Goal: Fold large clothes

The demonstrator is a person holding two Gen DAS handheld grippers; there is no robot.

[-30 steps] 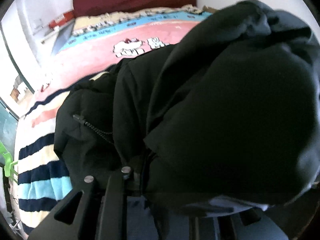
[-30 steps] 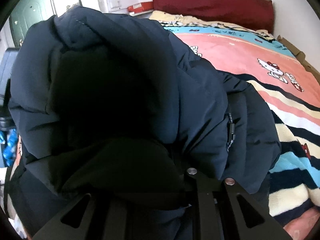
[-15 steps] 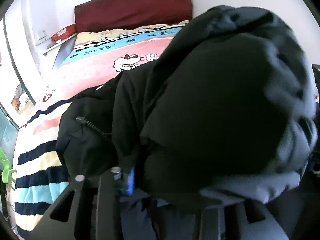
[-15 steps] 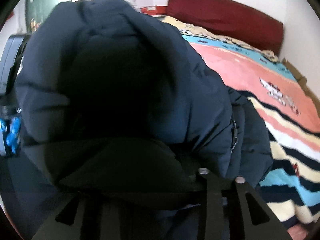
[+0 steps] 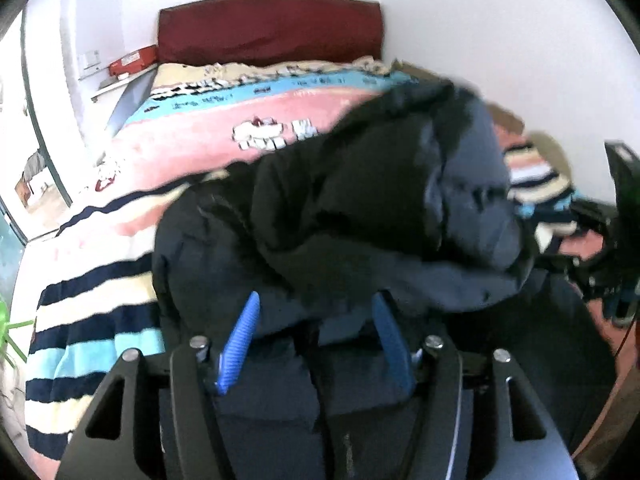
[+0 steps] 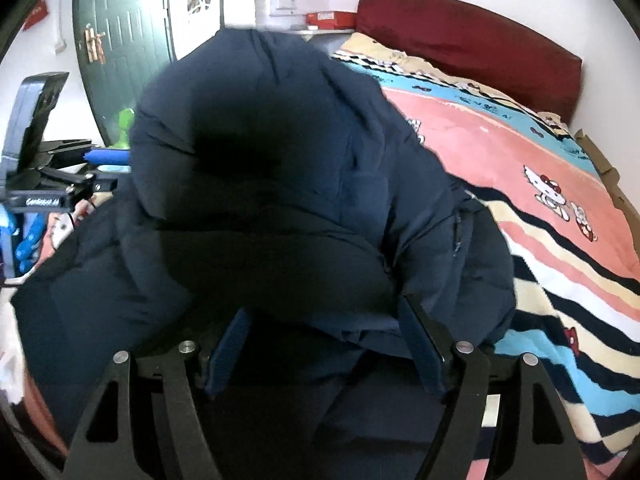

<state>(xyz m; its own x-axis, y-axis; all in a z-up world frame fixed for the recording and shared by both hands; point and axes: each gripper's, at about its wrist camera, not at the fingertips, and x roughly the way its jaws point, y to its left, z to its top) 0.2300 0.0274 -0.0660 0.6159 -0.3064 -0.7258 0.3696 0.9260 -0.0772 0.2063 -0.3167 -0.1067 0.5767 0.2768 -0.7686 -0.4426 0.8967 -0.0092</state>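
A dark navy padded jacket (image 5: 360,216) lies bunched on the striped bed cover, folded over on itself. It fills the middle of the right wrist view (image 6: 280,200) too. My left gripper (image 5: 316,320) is open, its blue fingers (image 5: 244,328) spread apart with jacket cloth lying loose between them. My right gripper (image 6: 324,320) is open as well, its fingers (image 6: 416,340) wide apart under the jacket's lower fold. My right gripper also shows at the right edge of the left wrist view (image 5: 616,240), and my left one at the left edge of the right wrist view (image 6: 44,184).
The bed (image 5: 168,160) has a pink, blue and striped cartoon blanket and a dark red headboard (image 5: 268,28). A green door (image 6: 120,48) stands left of the bed. A shelf with a red box (image 5: 132,60) is by the headboard. White walls border the bed.
Both grippers have opened and let go of the jacket. The raised bulk of the jacket has dropped onto the bed, and both grippers have drawn back a little.
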